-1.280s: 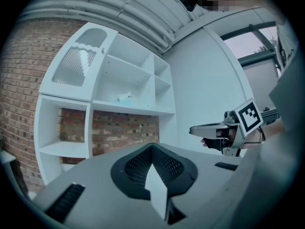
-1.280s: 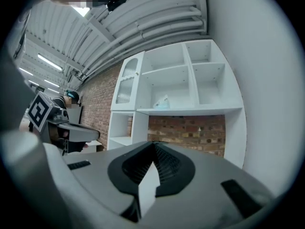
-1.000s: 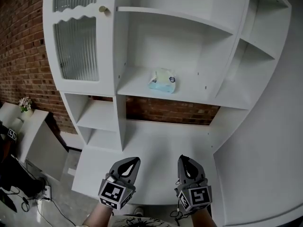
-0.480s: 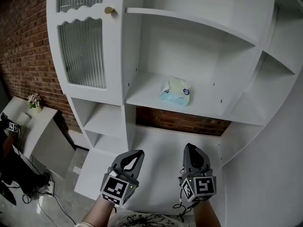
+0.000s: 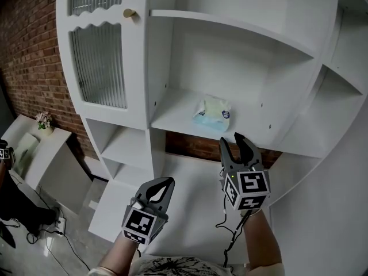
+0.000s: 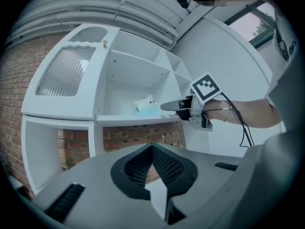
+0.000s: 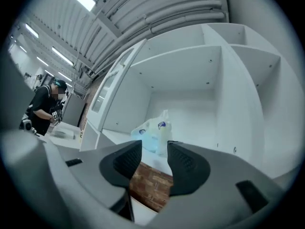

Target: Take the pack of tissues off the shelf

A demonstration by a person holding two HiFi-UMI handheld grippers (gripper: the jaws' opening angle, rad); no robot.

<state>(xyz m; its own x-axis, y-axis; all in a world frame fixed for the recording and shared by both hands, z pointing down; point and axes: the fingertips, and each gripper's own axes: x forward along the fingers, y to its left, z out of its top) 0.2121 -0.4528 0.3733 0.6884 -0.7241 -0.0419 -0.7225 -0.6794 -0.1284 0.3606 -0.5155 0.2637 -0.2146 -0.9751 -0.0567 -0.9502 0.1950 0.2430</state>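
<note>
the pack of tissues [image 5: 211, 111] lies on the open shelf [image 5: 172, 117] of the white cabinet, near the middle of that shelf and set back from its front edge. its blue part sits low and its pale top puffs upward, and it is apart from both grippers.

the right gripper [image 5: 230, 139] is held level just below and in front of the shelf's front edge, pointing toward the pack. its jaws have just been opening and now stand released, well apart, with nothing between them. in the right gripper view the pack shows on the shelf beyond the gap.

the left gripper [image 5: 163, 184] hangs lower and further out from the shelf, left of the right one. its jaws are clenched tip to tip on nothing.

left of the shelf stands a ribbed glass door [image 5: 98, 68] with a round knob [image 5: 131, 14] at its upper corner. a strip of brick wall [image 5: 195, 145] shows right under the shelf. below and left of the shelf are two smaller open compartments [image 5: 123, 145].
</note>
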